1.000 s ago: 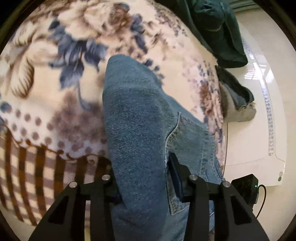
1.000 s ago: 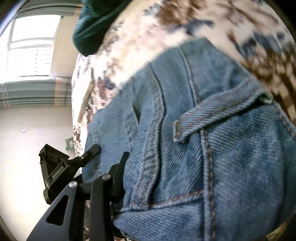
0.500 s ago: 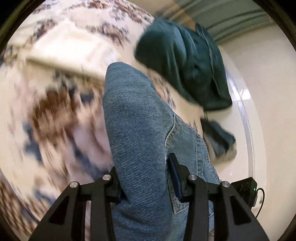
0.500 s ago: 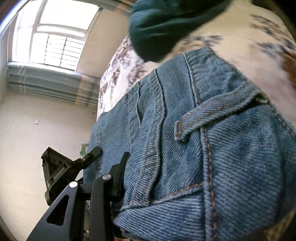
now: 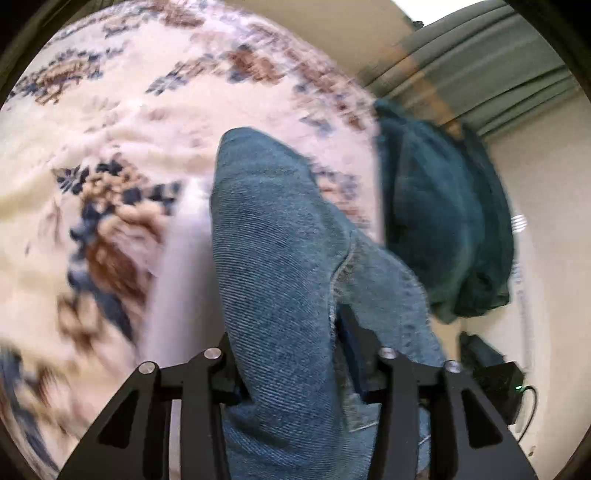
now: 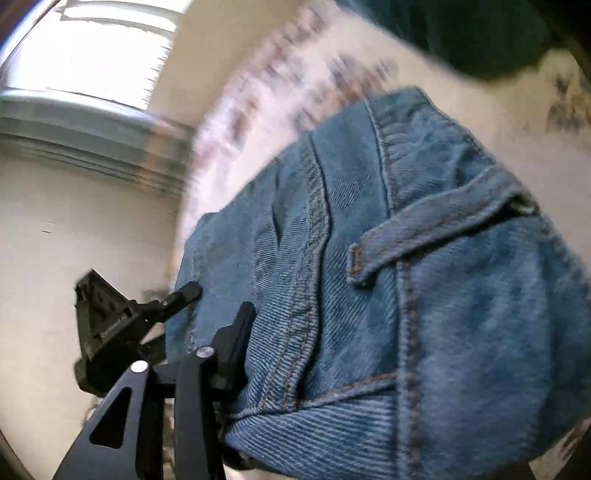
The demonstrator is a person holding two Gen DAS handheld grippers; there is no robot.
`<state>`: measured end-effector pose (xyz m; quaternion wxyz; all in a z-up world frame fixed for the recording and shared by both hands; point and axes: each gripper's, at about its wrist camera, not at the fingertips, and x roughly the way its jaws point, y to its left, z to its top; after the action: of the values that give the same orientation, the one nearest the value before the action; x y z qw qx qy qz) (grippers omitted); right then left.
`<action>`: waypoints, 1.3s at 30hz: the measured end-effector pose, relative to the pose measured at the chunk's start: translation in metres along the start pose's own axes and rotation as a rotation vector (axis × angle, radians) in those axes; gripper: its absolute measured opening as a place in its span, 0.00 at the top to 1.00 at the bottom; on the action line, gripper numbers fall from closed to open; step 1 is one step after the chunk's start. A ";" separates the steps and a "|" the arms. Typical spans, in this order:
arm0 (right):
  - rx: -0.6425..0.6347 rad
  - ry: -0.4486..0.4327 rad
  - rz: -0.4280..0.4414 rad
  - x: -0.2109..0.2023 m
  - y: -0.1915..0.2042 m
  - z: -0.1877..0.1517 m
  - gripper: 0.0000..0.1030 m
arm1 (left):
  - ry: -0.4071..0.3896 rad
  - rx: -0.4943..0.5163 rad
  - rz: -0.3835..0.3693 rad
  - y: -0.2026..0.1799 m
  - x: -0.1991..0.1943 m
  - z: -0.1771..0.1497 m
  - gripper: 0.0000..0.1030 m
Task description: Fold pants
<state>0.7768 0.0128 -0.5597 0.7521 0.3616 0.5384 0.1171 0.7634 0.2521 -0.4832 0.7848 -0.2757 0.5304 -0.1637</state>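
Note:
Blue denim pants [image 5: 280,266] bulge up between the fingers of my left gripper [image 5: 291,369], which is shut on a thick fold of them above a floral blanket [image 5: 122,122]. In the right wrist view the pants [image 6: 424,295] fill the frame, waistband and belt loop [image 6: 424,236] facing me. My right gripper [image 6: 332,369] is shut on the waistband; only its left finger [image 6: 236,332] shows, the other is hidden under denim. The left gripper's body [image 6: 107,325] shows at the left there.
A dark green garment [image 5: 443,221] lies heaped on the blanket's far right edge and shows at the right wrist view's top [image 6: 480,33]. Beyond the edge are pale floor [image 5: 546,295], curtains [image 5: 480,70] and a bright window [image 6: 107,55]. A small black device [image 5: 498,384] sits at the lower right.
Both grippers have swung upward and forward with the pants still held. The blanket slides down the view, and the green garment, curtains and window come further into view. Both views are motion-blurred.

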 end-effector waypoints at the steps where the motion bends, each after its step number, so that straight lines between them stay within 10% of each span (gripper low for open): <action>1: 0.002 0.019 -0.018 -0.001 -0.009 -0.005 0.44 | 0.033 -0.010 0.047 0.010 0.011 0.002 0.53; 5: -0.026 0.010 -0.078 -0.007 -0.006 -0.012 0.29 | 0.052 0.013 0.094 0.030 0.014 -0.018 0.27; 15: -0.148 -0.019 -0.430 -0.067 0.002 -0.034 0.22 | -0.010 0.019 0.191 0.030 -0.011 -0.070 0.18; 24: -0.362 -0.161 -0.734 -0.167 0.058 -0.063 0.00 | -0.068 0.176 0.453 -0.039 -0.057 -0.074 0.10; 39: -0.460 -0.331 -0.729 -0.377 0.158 -0.149 0.00 | -0.199 0.294 0.487 -0.170 -0.186 -0.136 0.10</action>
<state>0.5296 -0.0257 -0.2040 0.8808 -0.0136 0.4630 -0.0978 0.5725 0.1838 -0.2808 0.8807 -0.0382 0.4719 -0.0179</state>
